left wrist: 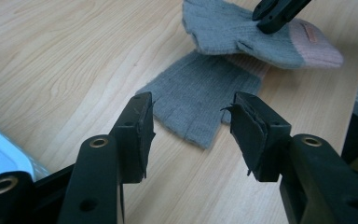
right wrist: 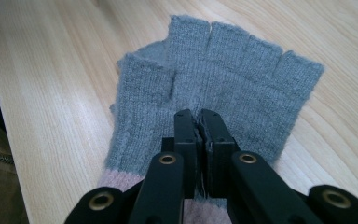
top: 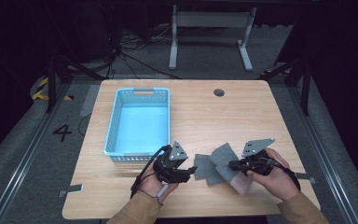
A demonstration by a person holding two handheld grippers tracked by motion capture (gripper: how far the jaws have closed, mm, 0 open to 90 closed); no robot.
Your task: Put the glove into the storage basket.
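Upper glove (right wrist: 214, 93), lower right of the high view, we pinch in our closed right gripper (right wrist: 200, 123); our left gripper (left wrist: 191, 123) stands half open, empty, over the lower glove (left wrist: 200, 100)

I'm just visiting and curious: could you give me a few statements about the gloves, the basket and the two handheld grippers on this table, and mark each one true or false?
1. The right gripper has its jaws closed on the upper glove. True.
2. The blue basket holds one glove. False: nothing lies in it; both gloves lie on the table.
3. The left gripper stands open, with the lower glove just beyond its jaws. True.
4. The gloves are full-fingered and red. False: they are fingerless, grey, with pink cuffs.
5. The two gloves lie well apart. False: the upper one overlaps the lower one.
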